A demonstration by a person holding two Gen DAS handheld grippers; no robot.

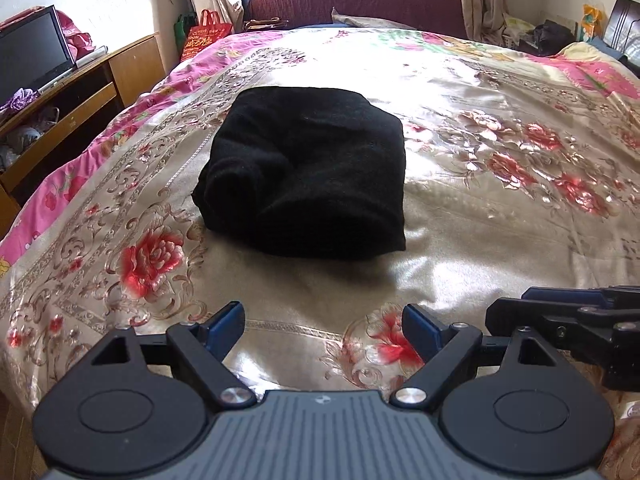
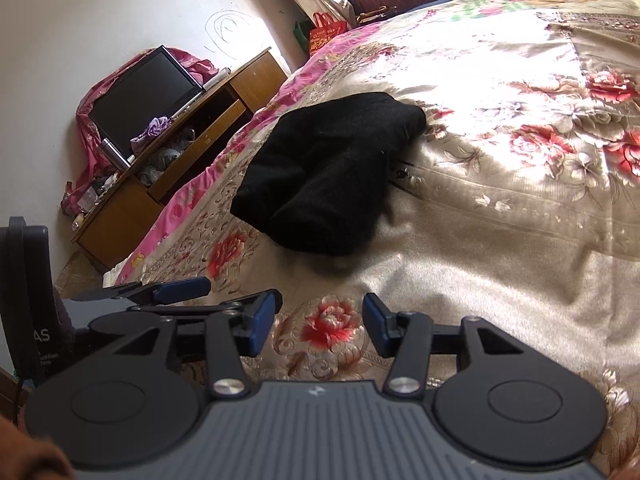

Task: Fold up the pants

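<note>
Black pants (image 1: 308, 172) folded into a compact bundle, lying on the bed (image 1: 480, 208) toward its left edge, on the floral satin cover. Left gripper (image 1: 324, 330) fingers (image 1: 228, 320) spread wide, nothing between them, holding nothing, hovering over the near edge of the bed, apart from the pants. Right gripper (image 2: 320, 322) fingers (image 2: 378, 320) also spread, empty, over a red flower print near the same edge; pants (image 2: 328, 172) sit ahead of it, not touched. The two grippers are side by side, each visible at the edge of the other's view. Wooden TV stand (image 2: 168, 184) with a dark screen (image 2: 144, 96) stands off the bed's left side
</note>
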